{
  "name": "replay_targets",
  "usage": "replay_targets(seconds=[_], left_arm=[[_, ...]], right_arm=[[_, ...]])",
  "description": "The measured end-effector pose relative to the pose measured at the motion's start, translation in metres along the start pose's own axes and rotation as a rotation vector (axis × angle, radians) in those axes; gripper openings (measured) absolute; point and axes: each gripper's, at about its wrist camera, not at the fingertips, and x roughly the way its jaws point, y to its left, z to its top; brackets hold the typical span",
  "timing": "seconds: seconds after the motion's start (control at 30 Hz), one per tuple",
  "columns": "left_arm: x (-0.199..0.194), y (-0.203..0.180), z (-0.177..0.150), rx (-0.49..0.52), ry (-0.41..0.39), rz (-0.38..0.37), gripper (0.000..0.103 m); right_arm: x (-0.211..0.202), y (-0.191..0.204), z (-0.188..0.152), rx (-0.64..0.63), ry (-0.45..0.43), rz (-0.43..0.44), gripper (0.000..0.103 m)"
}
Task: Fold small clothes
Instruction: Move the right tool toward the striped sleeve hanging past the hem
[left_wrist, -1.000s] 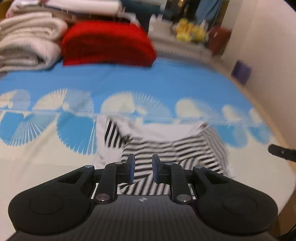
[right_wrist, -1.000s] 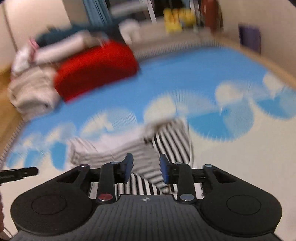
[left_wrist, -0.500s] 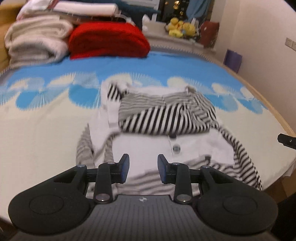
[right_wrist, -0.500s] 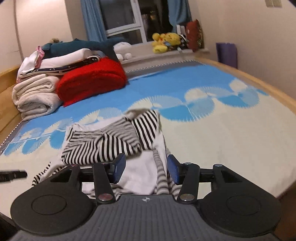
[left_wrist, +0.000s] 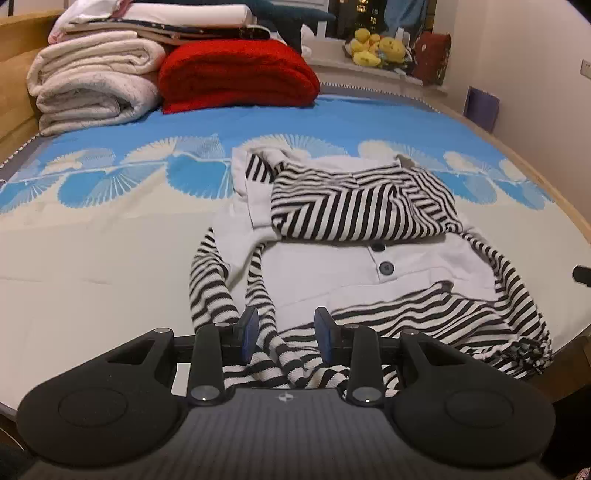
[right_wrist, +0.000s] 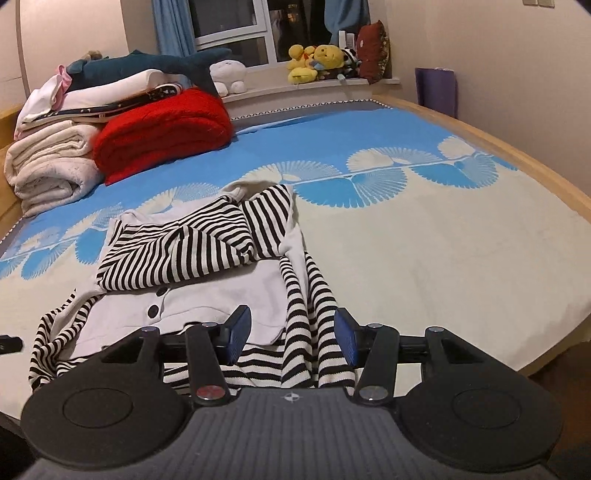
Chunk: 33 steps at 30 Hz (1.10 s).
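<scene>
Since the earlier frames, both grippers have drawn back toward the near edge of the bed, and the far part of the striped garment now lies folded back over its white middle. The jaws of both grippers have just been opening.

Left wrist view: the left gripper (left_wrist: 285, 334) stands partly open above the near hem of the striped garment (left_wrist: 369, 236). A striped sleeve (left_wrist: 218, 295) runs from the garment's left shoulder down toward the gripper and passes between the jaws, but the pads do not press on it. The garment lies ahead of the gripper and somewhat to its right, on the bed (left_wrist: 92, 258), with its long axis now running left to right. A red blanket (left_wrist: 236, 77) and folded white bedding (left_wrist: 92, 85) sit at the far end, well apart.

Right wrist view: the right gripper (right_wrist: 291, 338) stands about half open and holds nothing. The other striped sleeve (right_wrist: 310, 295) runs near-to-far directly between its jaws, untouched. The body of the garment lies ahead and to the left. Judgement: each gripper is nearer its own sleeve, so the sleeves suit the next fold inward.
</scene>
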Motion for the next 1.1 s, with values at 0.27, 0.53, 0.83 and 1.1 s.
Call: replay_targets(seconds=[0.27,0.53,0.83,1.1], left_arm=[[0.003,0.016,-0.003,-0.038,-0.032,-0.017,0.037],[0.036,0.050,0.006,-0.226,0.043,-0.026,0.033],[0.063,0.095,-0.008,-0.461,0.194,-0.107,0.063],[0.089,0.101,-0.014,-0.527,0.280,-0.169,0.085]], right_arm=[[0.002,-0.004,-0.001,0.011,-0.006,-0.002,0.052],[0.025,-0.009,0.001,0.046,0.022,-0.030,0.052],[0.072,-0.044,0.004,0.312,0.179,-0.070,0.053],[0.122,-0.046,-0.005,0.381,0.375,-0.115,0.053]])
